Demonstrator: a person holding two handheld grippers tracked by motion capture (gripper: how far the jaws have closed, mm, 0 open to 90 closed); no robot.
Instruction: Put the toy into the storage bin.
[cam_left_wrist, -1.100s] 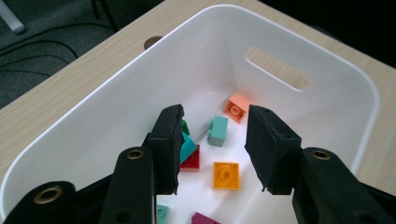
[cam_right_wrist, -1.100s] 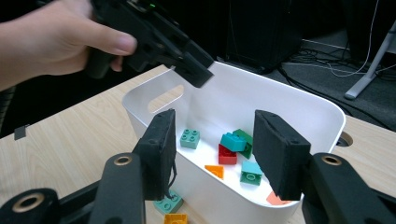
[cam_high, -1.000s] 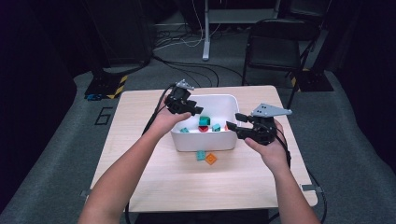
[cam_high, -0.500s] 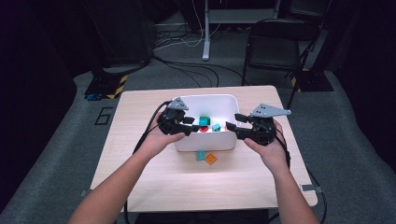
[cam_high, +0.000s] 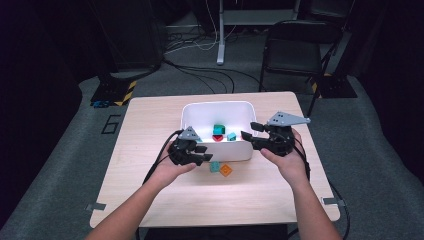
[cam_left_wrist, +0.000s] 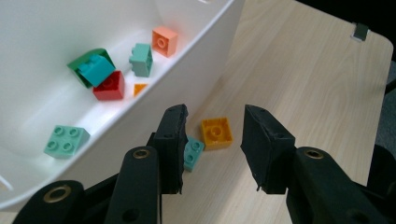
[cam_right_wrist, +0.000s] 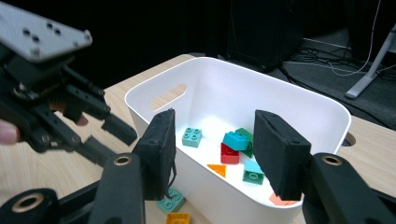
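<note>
While the left tongs (cam_high: 205, 152) hang low at the near left corner of the bin (cam_high: 215, 104), outside its near wall, their jaws have just been closing. A gap remains between them and nothing is in it.
- Left gripper view: a teal brick (cam_left_wrist: 192, 151) lies on the table (cam_high: 150, 130), half hidden behind the jaw nearer the bin. An orange brick (cam_left_wrist: 217, 132) shows through the gap, beyond the tips. The two bricks lie just beside each other, close under the bin wall.
- High view: teal brick (cam_high: 214, 167) and orange brick (cam_high: 226, 170) lie right of the left tongs, near the middle of the bin's near wall. The wall crowds the approach from the far side.
- Right tongs (cam_high: 250, 131): at the bin's near right corner, jaws spread, pinching nothing I can see. In the right gripper view the rim shows between them; whether a pad touches it, cannot tell.
- Inside the bin: red brick (cam_left_wrist: 109, 86), blue brick (cam_left_wrist: 95, 69) lying on a green piece (cam_left_wrist: 79, 65), mint brick (cam_left_wrist: 141, 59), salmon brick (cam_left_wrist: 165, 41), a second mint brick (cam_left_wrist: 67, 140) apart from these, and a small orange wedge (cam_left_wrist: 139, 88).
- Beyond the table's far edge: a folding chair (cam_high: 295, 50) far right, cables (cam_high: 200, 65) on the floor.
</note>
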